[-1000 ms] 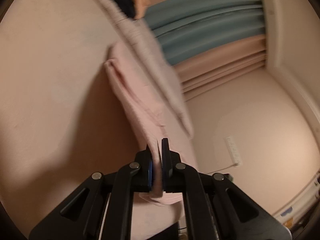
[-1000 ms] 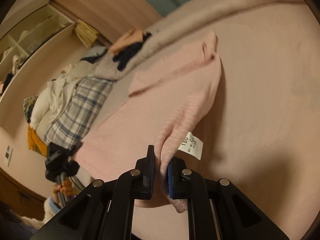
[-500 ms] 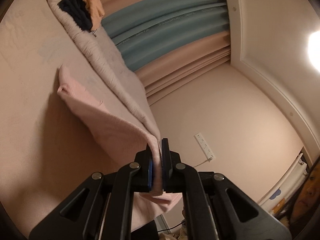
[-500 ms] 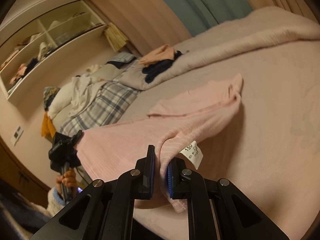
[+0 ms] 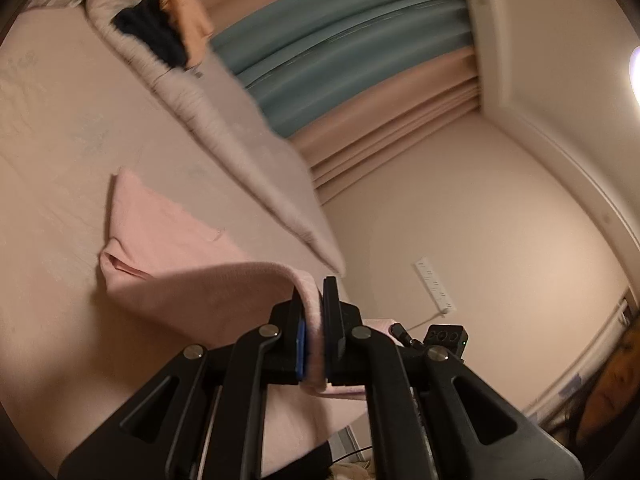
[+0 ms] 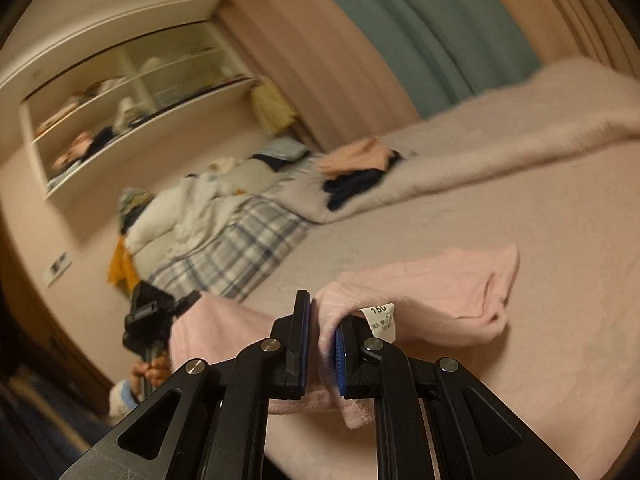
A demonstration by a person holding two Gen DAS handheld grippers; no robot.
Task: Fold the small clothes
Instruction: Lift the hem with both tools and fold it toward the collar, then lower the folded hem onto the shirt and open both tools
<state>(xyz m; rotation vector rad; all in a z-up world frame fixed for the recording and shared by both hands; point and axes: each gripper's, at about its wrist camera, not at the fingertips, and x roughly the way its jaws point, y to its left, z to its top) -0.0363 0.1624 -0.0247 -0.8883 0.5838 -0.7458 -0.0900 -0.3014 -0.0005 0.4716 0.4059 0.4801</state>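
Since the earlier frames, both views have swung lower toward the bed [image 6: 560,320]; more of the pink garment [image 5: 172,248] now lies flat on the sheet, its far end folded over itself.

Left gripper [image 5: 314,332]: jaws clamped on one pink edge; cloth trails toward 10 o'clock. Fabric below the jaws is cut off by the black frame.

Right gripper [image 6: 322,340]: jaws pinching a bunched pink hem, white size tag [image 6: 382,316] draped at 1 o'clock; smaller print illegible. Garment runs toward 2 o'clock.

Background: navy and peach clothes [image 6: 360,168] on a pale blanket [image 6: 520,140], plaid bedding [image 6: 240,248] at 10 o'clock, shelf contents blurred. Teal curtain [image 5: 340,40] at 12 o'clock.
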